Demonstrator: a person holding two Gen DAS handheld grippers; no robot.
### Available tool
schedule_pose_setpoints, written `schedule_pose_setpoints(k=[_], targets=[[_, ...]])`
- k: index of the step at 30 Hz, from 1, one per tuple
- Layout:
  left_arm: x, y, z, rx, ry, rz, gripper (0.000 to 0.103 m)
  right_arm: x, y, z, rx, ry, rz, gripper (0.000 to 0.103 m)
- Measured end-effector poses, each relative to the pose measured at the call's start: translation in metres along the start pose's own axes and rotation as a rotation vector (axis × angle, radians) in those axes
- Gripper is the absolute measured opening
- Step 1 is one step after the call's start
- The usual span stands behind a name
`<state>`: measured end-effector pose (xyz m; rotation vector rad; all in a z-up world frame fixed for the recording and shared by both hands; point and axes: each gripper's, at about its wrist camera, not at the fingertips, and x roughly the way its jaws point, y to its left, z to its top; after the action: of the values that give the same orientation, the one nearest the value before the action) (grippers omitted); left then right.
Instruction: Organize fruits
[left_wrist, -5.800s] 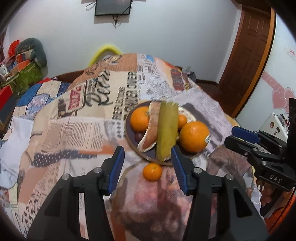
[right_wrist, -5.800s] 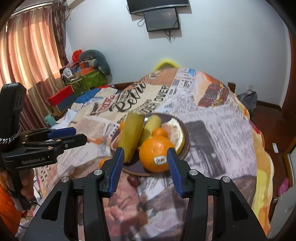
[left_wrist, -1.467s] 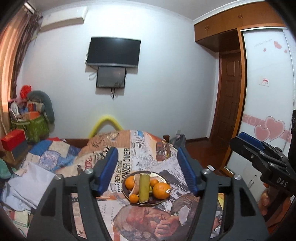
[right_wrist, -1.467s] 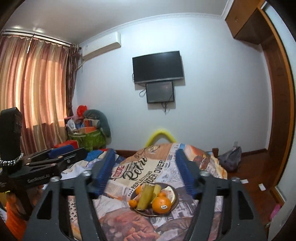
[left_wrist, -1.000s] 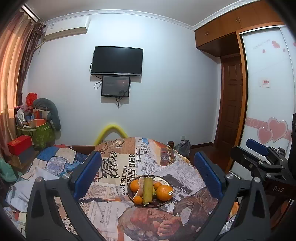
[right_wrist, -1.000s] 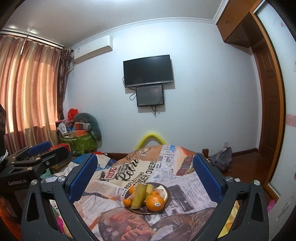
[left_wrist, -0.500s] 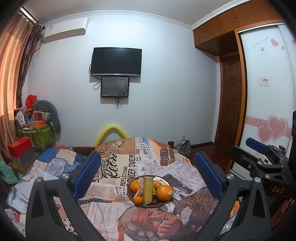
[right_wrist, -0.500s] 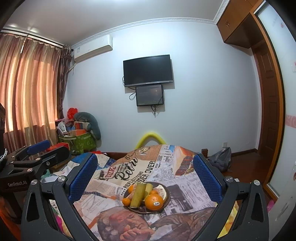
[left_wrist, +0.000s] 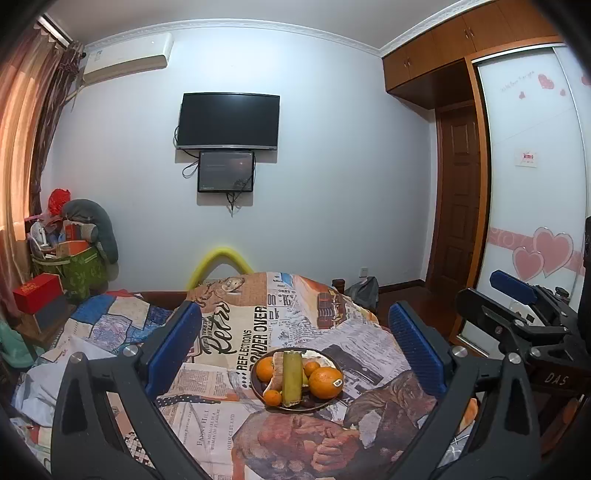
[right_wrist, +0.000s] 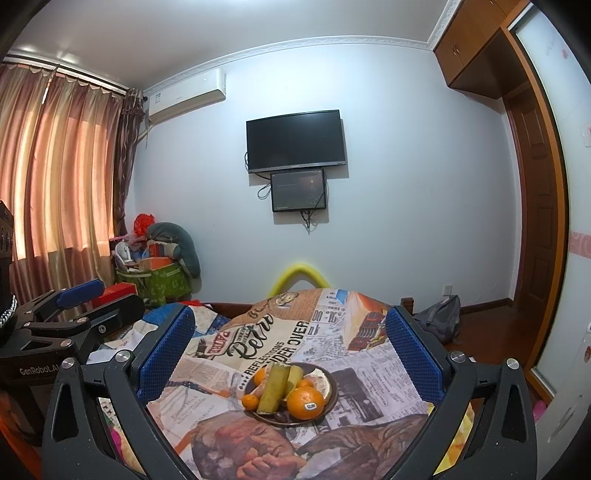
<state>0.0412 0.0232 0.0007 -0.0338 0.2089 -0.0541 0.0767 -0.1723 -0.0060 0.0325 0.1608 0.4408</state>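
Newsprint-cloth table (left_wrist: 236, 417): fruit plate (left_wrist: 256, 382) well beyond left hand-held gripper (left_wrist: 295, 347), right hand-held gripper (right_wrist: 290, 349); both spread wide, empty.

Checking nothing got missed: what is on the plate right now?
On the plate: a large stickered orange, smaller oranges, a long green piece, a pale wedge and dark small fruits. Whatever lies beneath the pile is hidden.

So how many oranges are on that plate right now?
4 visible on the plate: the big stickered orange on the right, a small one at the front edge, one back left, one mid-back. Others may be hidden behind the corn.
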Motion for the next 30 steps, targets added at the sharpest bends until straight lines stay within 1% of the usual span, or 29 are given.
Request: schedule_pose_setpoints(k=[20,30], targets=[[-0.0006,-0.0064,0.0003,0.010,-0.009,-0.008,0.103,0.0002,-0.0036,0.0010,0.006,-0.001,-0.004,0.103],[0.0060,-0.0063,0.0012,-0.007,0.019,-0.022,0.103,-0.0003,-0.0053,-0.0002,0.008,-0.003,-0.012,0.103]])
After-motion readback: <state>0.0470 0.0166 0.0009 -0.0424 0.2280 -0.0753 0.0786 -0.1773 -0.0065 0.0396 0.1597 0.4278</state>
